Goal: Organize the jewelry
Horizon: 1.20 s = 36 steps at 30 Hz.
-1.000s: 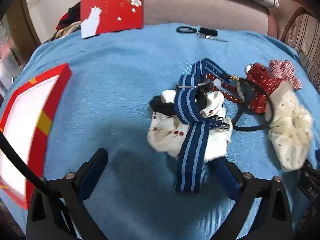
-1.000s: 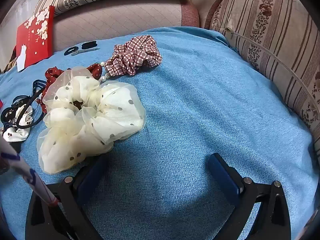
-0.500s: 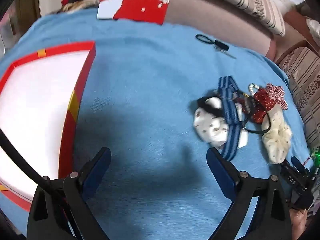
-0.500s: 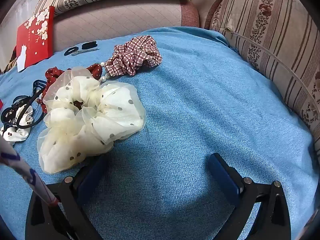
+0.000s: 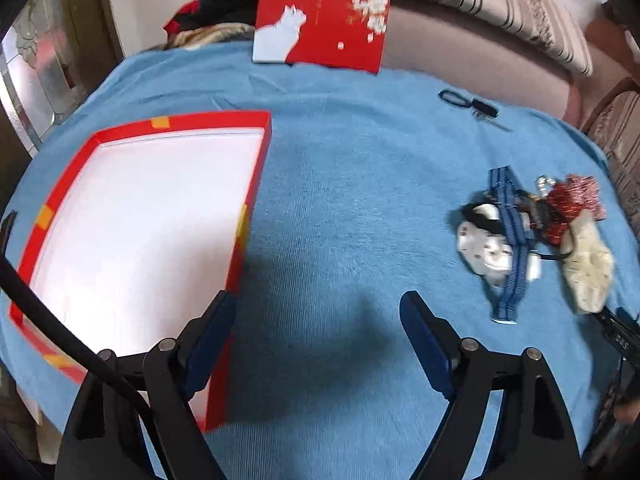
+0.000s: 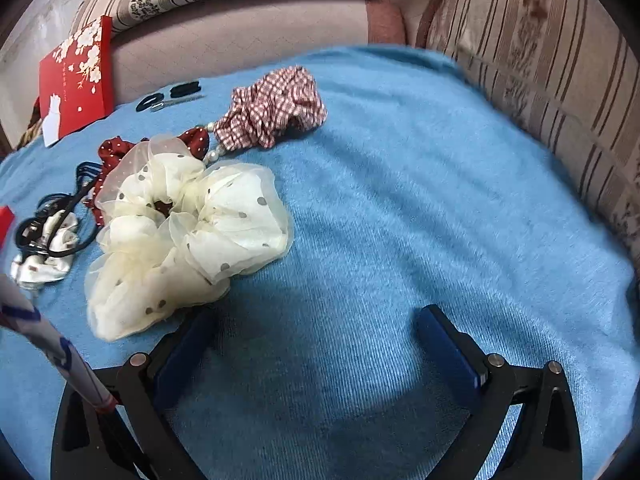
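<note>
An open red box (image 5: 258, 168) with a white inside lies at the left of the blue cloth (image 5: 340, 208). My left gripper (image 5: 318, 312) hangs over the cloth beside the box's right wall, its jaws closing with nothing between them. A heap of hair accessories lies to the right: a white dotted scrunchie (image 5: 482, 250), a blue striped ribbon (image 5: 514, 268), red pieces and a cream scrunchie (image 5: 588, 272). In the right wrist view the cream dotted scrunchie (image 6: 184, 240) lies just ahead of the left finger of my open right gripper (image 6: 318, 324). A red checked scrunchie (image 6: 276, 108) lies beyond it.
The red lid (image 5: 324, 12) with a white cat and blossoms leans on the sofa back. Black hair ties and a clip (image 5: 474, 106) lie at the far edge of the cloth. Striped sofa cushions (image 6: 540, 80) border the right side. A cable (image 5: 60, 328) crosses the lower left.
The left gripper has swung left, away from the accessory heap, until it stands beside the red box, and its jaws have narrowed a little. The right gripper has kept still.
</note>
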Motion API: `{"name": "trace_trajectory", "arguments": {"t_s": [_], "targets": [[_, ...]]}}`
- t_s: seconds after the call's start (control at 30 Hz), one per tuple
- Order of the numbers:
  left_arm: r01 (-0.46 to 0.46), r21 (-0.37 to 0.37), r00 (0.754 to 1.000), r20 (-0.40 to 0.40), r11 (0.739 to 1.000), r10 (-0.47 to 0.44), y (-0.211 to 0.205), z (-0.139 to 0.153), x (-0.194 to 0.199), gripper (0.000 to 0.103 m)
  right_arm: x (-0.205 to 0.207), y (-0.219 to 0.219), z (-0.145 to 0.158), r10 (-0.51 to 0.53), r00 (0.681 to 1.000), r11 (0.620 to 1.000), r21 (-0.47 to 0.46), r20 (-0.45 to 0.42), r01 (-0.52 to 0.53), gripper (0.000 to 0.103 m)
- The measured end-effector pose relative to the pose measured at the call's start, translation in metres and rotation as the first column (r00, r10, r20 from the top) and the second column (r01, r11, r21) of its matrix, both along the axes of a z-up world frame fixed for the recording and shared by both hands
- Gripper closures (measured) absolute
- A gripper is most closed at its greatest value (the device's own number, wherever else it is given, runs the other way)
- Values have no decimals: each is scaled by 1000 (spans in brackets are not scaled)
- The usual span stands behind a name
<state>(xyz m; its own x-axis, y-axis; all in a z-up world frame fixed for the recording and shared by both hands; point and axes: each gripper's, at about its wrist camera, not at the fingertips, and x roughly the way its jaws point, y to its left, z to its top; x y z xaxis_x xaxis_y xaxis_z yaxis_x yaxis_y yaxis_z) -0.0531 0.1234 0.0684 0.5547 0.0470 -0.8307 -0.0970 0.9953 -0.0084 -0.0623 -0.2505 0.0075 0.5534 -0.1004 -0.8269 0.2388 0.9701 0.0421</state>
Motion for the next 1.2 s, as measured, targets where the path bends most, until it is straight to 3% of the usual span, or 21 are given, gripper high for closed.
{"name": "trace_trajectory", "arguments": {"t_s": [0.07,0.13,0.23,0.3,0.37,0.47,0.63,0.8,1.2], "targets": [[16,13,999,35,1000,-16,-7,11,-14,19,-3,-6,2,4,1000,998,70,-16,-2,0],[23,21,998,56,1000,-24,-16,18,-26,19,-5,-6,4,28,999,996,82,-40,-25,0],[12,-5,997,72,1000,-12,-28,25,-46,19,-7,4,6,88,993,996,23,-84,-87,0],[1,-35,997,78,999,2,-35,23,-63,19,-13,8,11,91,992,996,-18,-90,-93,9],[-5,-57,997,81,998,10,-39,22,-77,19,-22,10,23,75,995,997,-32,-65,-77,12],[6,-50,996,89,999,-2,-50,22,-90,19,-46,19,53,72,997,996,-62,41,-70,12],[17,-31,991,130,999,-13,-59,35,-101,19,-82,43,102,68,978,993,-112,199,-46,10],[2,-15,984,177,1000,1,-62,49,-114,19,-97,57,109,90,973,995,-49,211,-81,10],[21,-15,986,165,1000,-18,-66,51,-126,17,-114,75,106,114,973,993,-58,199,-105,10]]}}
